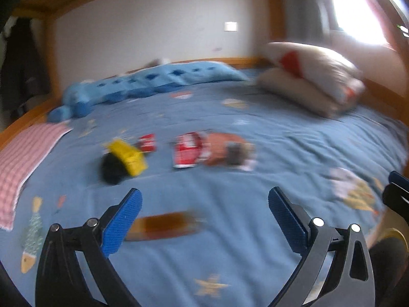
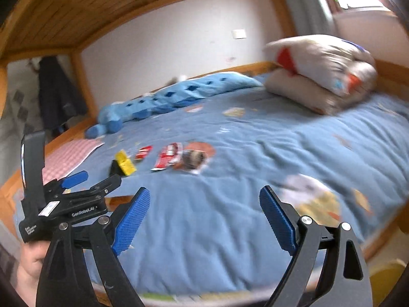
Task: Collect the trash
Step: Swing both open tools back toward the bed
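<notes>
Several trash bits mid-bed, blurred: yellow box on black lump, small red wrapper, bigger red-white wrapper, brown packet. Brown wrapper nearest left tool. Left tool spread, empty. Right tool spread, empty.

Both the left gripper and right gripper hover with fingers spread wide, holding nothing.

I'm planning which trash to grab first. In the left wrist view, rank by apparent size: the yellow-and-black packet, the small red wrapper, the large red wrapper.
1. Large red wrapper
2. Yellow-and-black packet, close to the first; motion blur makes the gap unsure
3. Small red wrapper
</notes>
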Tool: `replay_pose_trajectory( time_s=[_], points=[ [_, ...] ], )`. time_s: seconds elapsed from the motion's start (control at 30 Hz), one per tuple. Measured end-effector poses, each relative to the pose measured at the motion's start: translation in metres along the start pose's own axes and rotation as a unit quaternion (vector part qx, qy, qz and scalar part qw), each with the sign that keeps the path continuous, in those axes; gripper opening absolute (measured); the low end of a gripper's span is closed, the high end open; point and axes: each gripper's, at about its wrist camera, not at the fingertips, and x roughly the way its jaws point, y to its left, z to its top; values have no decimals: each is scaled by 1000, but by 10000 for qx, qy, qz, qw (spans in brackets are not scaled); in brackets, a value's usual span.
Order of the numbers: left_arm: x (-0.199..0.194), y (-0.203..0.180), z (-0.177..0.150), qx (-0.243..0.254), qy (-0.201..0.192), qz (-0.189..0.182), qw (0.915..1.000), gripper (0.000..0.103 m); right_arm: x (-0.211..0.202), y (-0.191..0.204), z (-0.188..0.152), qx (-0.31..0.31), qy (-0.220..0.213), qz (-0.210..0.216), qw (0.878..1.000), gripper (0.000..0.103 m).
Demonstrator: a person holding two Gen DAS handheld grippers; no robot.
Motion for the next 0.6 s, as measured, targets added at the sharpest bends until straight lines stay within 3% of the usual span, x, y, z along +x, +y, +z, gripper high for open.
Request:
replay_pose_trajectory(
  time_s=[0.13,0.27,0.6],
  points=[
    [13,43,7,-251,36,349,9991,99,38,34,9,-221,77,318,9992,85],
    [29,76,14,-443,85,472,9979,99,78,62,17,-344,231,576,9975,85],
    [76,135,21,-1001,386,486,9930,99,152,111,42,-678,573,1023,9908,84]
  ],
)
